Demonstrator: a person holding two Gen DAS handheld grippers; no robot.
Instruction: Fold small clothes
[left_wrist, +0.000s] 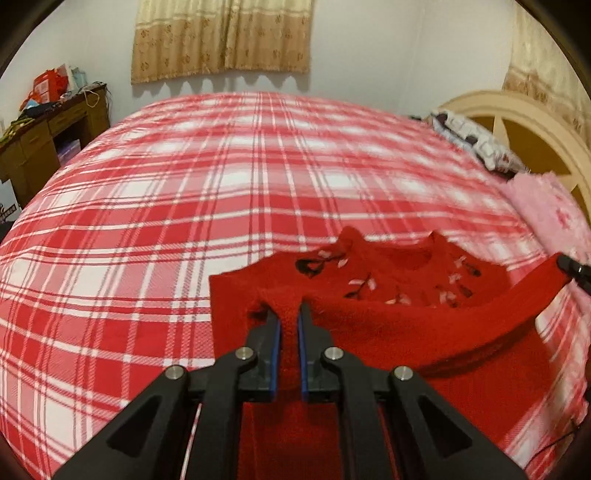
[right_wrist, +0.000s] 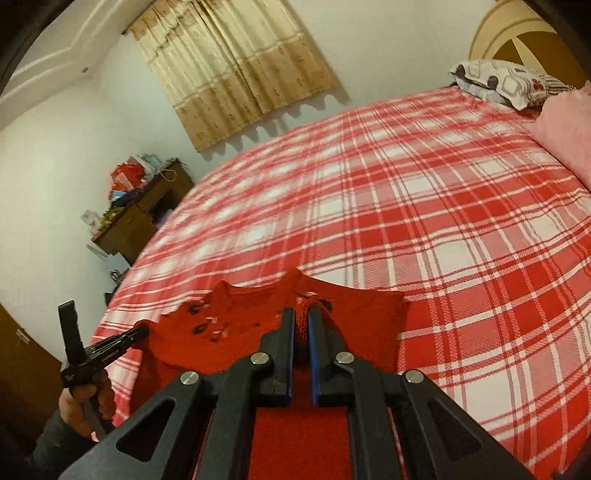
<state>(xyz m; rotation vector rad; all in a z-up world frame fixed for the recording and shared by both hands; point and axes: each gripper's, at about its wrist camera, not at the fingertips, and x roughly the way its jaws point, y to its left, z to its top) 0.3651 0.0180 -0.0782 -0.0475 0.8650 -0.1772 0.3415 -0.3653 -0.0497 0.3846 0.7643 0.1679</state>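
A small red knitted sweater (left_wrist: 391, 295) with white and black leaf motifs lies partly on the red and white plaid bedspread (left_wrist: 184, 206). My left gripper (left_wrist: 289, 314) is shut on a pinch of its near hem edge. In the right wrist view my right gripper (right_wrist: 302, 319) is shut on a bunched red knit edge of the same sweater (right_wrist: 240, 332). The hem stretches between the two grippers above the rest of the garment. The right gripper's tip (left_wrist: 570, 266) shows at the right edge of the left wrist view. A hand holds the left gripper (right_wrist: 110, 345) at lower left.
A patterned pillow (right_wrist: 498, 79) and a pink fluffy blanket (left_wrist: 550, 210) lie by the cream headboard (left_wrist: 517, 110). A cluttered wooden desk (left_wrist: 48, 129) stands beside the bed's far side. A beige curtain (left_wrist: 221, 37) hangs on the wall.
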